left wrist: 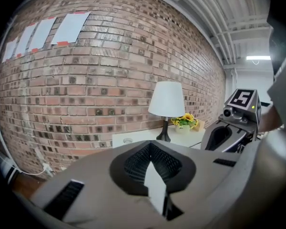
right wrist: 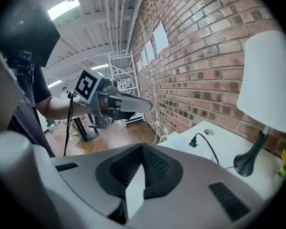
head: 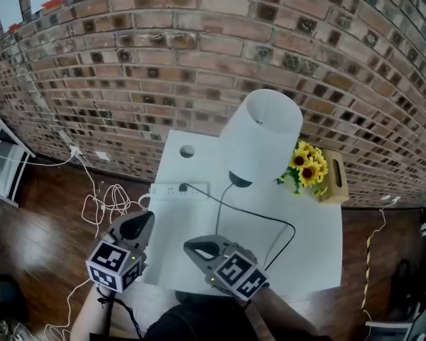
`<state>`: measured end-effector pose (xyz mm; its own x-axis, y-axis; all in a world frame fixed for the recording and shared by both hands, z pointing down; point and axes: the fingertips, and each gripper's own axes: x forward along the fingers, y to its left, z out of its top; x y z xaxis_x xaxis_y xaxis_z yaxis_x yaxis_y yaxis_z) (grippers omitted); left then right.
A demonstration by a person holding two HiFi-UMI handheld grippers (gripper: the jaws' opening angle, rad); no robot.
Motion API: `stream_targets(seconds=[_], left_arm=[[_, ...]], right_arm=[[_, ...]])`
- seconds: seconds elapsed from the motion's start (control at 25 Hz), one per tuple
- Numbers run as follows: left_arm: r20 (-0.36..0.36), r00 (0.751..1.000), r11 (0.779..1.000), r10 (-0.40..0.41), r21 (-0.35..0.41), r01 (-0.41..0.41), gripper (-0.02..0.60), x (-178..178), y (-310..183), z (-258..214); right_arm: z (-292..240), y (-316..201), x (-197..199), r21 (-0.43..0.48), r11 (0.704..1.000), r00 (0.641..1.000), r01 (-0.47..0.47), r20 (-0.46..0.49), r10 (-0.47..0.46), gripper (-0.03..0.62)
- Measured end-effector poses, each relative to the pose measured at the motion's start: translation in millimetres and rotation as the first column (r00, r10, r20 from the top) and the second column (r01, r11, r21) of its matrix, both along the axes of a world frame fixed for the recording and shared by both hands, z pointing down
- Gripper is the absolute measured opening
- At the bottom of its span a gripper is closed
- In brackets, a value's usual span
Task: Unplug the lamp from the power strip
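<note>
**brick wall, white table, lamp plug not out yet**

the room is a brick wall (head: 199, 55) with a white table (head: 305, 247) pushed up against it. the bit i care about is the black plug (head: 184, 187). it's seated in the white power strip (head: 167, 190), which lies at the table's left edge with its long side running left-right in the head view. the plug stands up out of the strip's face, so i reckon the pull has to go straight off that face, not sideways. its black cord (head: 270, 217) runs off right across the table toward the lamp (head: 264, 133), upright at the back with a white shade and dark base.

both grippers are short of the plug and touching nothing. the left gripper (head: 143, 222) hangs just off the table's left edge, jaws pressed together with nothing in them. the right gripper (head: 193, 246) is over the near edge, jaws also together and empty. from its own view the plug sits ahead and a bit right. which one is nearer is too close to call. either would need to open up first.

containers: a tan box (head: 335, 177) at the back right holds the sunflowers (head: 309, 165). i can make out only the one plug in the strip.
</note>
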<state>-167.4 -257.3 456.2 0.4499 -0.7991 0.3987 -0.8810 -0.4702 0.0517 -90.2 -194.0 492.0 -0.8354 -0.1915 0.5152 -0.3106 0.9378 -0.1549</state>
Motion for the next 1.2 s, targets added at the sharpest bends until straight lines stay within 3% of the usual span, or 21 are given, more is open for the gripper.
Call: stream_targets(seconds=[0.36,0.52,0.64,0.72,0.84,0.92,1.2], left_arm=[[0.040,0.997,0.994,0.060,-0.092,-0.056,0.011,15.2,-71.8,42.7],[0.027,0.991,0.977,0.128,-0.173,-0.121,0.011,29.2,-89.1,73.2],[0.120,0.979,0.973,0.162,-0.186,-0.138,0.011,32.9,-102.2,93.0],[0.127,0.980,0.973,0.151,-0.195,-0.124,0.012,34.1,-111.2,103.4],[0.078,0.987,0.958,0.141,-0.262,-0.116,0.127,38.8,-115.2,124.8],[0.071,0.987,0.954,0.143,-0.276,-0.118,0.155,41.3,-118.0,132.8],[0.174,0.959,0.951,0.225,-0.254,-0.177,0.175,53.8,-135.4,148.0]], right_arm=[[32.2,-67.1,-14.6,0.002,1.000,0.998,0.013,-0.058,-0.013,-0.003],[61.8,-81.4,-16.3,-0.023,0.999,0.993,0.036,-0.113,-0.039,-0.003],[82.2,-84.5,-23.1,-0.067,0.995,0.989,0.070,-0.129,-0.078,-0.003],[93.3,-90.5,-23.3,-0.063,0.996,0.985,0.068,-0.156,-0.077,-0.003],[104.2,-104.2,-17.4,-0.064,0.998,0.984,0.029,-0.172,-0.040,-0.003],[108.1,-113.4,-12.8,-0.058,0.998,0.983,0.006,-0.182,-0.017,-0.003],[122.6,-136.1,-2.3,-0.024,0.999,0.973,-0.033,-0.231,0.026,-0.003]])
